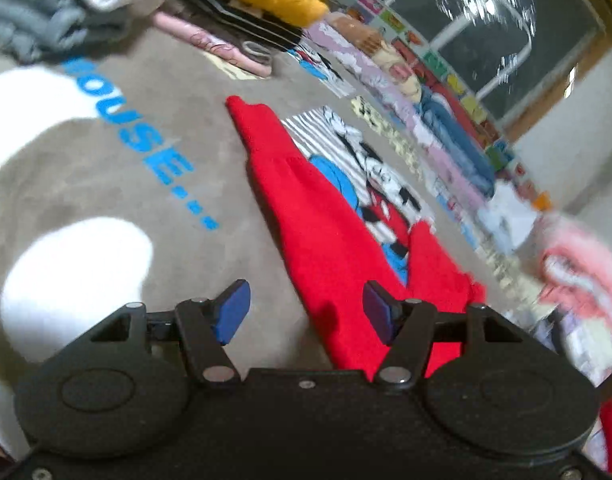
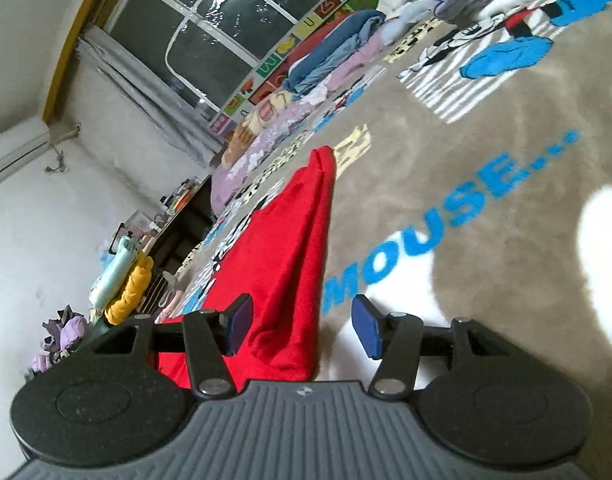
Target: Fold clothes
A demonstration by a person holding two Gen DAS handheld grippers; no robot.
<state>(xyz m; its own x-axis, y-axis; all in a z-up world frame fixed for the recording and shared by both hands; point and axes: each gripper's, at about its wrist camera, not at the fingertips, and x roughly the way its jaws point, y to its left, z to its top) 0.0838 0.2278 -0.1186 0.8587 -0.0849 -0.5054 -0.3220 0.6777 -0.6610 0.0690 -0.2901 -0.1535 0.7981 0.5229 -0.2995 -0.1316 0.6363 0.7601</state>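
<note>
Left gripper (image 1: 306, 310): tilting downward over the rug (image 1: 210, 128), jaws partly apart, gripping nothing; red garment (image 1: 322, 240) lying lower centre, under the right pad.
Right gripper (image 2: 302, 330): rolled sideways, jaws partly apart, empty; red garment (image 2: 282, 256) lying centre-left.

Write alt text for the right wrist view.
A red garment lies partly folded on a beige blanket printed with blue "MOUSE" lettering, with the right claw open just above its near end, its jaws opening and gripping nothing. Piles of clothes line the blanket's far edge below a dark window.
</note>
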